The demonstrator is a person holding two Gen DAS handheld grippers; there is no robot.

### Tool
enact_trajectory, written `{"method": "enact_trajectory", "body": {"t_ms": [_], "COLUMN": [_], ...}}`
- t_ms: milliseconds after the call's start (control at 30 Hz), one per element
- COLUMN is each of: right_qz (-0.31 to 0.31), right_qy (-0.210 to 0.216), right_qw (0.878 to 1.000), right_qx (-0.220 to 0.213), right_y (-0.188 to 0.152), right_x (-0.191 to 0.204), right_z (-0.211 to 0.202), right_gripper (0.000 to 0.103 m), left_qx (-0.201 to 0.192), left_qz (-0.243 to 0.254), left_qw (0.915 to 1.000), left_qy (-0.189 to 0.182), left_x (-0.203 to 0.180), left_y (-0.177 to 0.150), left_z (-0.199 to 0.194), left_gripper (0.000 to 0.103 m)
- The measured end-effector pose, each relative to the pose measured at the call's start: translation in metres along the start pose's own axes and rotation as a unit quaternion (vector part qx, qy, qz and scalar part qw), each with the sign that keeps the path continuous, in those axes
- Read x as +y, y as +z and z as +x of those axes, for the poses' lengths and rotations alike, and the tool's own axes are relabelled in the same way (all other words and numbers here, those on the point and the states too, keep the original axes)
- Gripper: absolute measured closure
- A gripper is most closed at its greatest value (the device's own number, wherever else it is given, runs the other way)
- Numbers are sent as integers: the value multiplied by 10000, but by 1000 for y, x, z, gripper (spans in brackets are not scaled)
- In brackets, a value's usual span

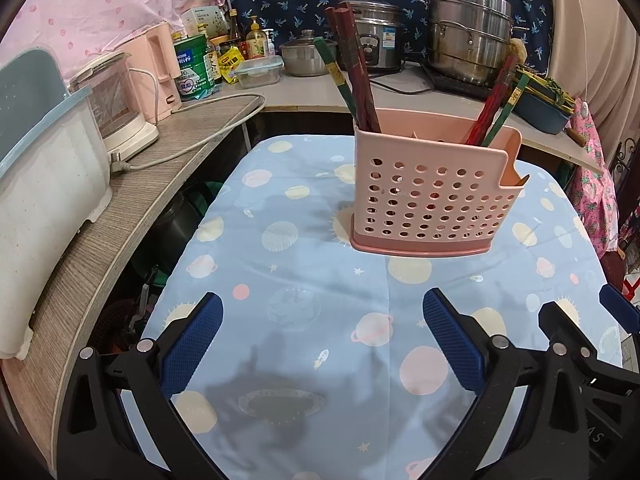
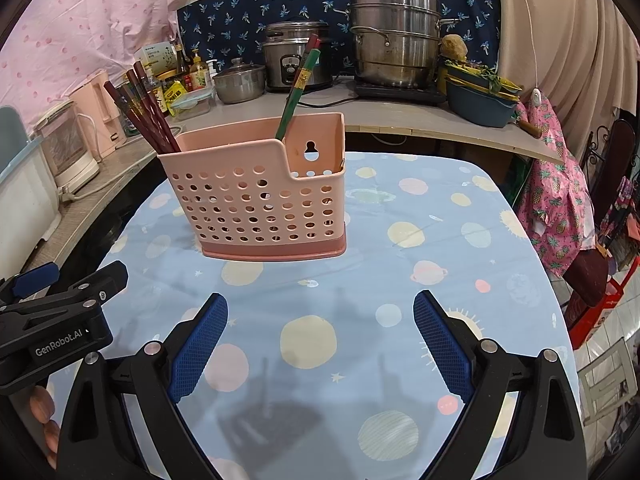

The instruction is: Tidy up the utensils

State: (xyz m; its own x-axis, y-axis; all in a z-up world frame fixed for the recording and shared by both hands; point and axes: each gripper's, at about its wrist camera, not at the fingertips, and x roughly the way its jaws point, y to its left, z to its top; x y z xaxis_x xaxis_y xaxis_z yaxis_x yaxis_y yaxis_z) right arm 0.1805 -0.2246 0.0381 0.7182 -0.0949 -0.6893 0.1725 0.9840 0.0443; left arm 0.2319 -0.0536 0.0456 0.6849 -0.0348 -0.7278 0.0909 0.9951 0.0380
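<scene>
Item: pink perforated plastic utensil caddy (image 1: 434, 200), standing upright toward the far middle of the surface (image 1: 304, 320), which is wearing a pale blue cloth printed with planets; the caddy's stepped-down front at its right end is presumably easing access to that section.

Contents: dark red chopsticks (image 1: 354, 76) with one green-handled stick (image 1: 334, 76) leaning out of the left compartment; a red and green pair (image 1: 496, 108) leaning right out of the right compartment; nothing is lying loose on the cloth, so the sorting is looking finished or nearly so, as a judgement.

Left claw (image 1: 322, 344): hovering near and low over the cloth, blue pads spread apart, released and gripping nothing.

Right claw (image 2: 320, 344): likewise released, hanging just beside the left, well apart from the caddy; fingers (image 2: 42, 404) of the person are showing at the near left edge.

Background: steel stacked steamer pot (image 1: 470, 36) sitting on the far counter.
</scene>
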Motion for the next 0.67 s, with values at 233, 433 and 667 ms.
{"method": "enact_trajectory", "body": {"t_ms": [233,433,667], "right_qz": [11,11,51], "right_qy": [5,4,-6], "right_qw": [10000,10000,10000], "right_qx": [-16,-14,-43], "right_y": [1,1,7], "right_x": [-1,-1,-3], "right_z": [-1,-1,-3], "right_gripper": [13,13,13], "left_qx": [-22,-44,-165], "left_qz": [7,12,-14], "left_qw": [10000,10000,9999], "left_qy": [8,-12,-2], "left_x": [0,0,0], "left_y": [2,3,7], "left_z": [-1,-2,-3], "left_gripper": [7,7,7]}}
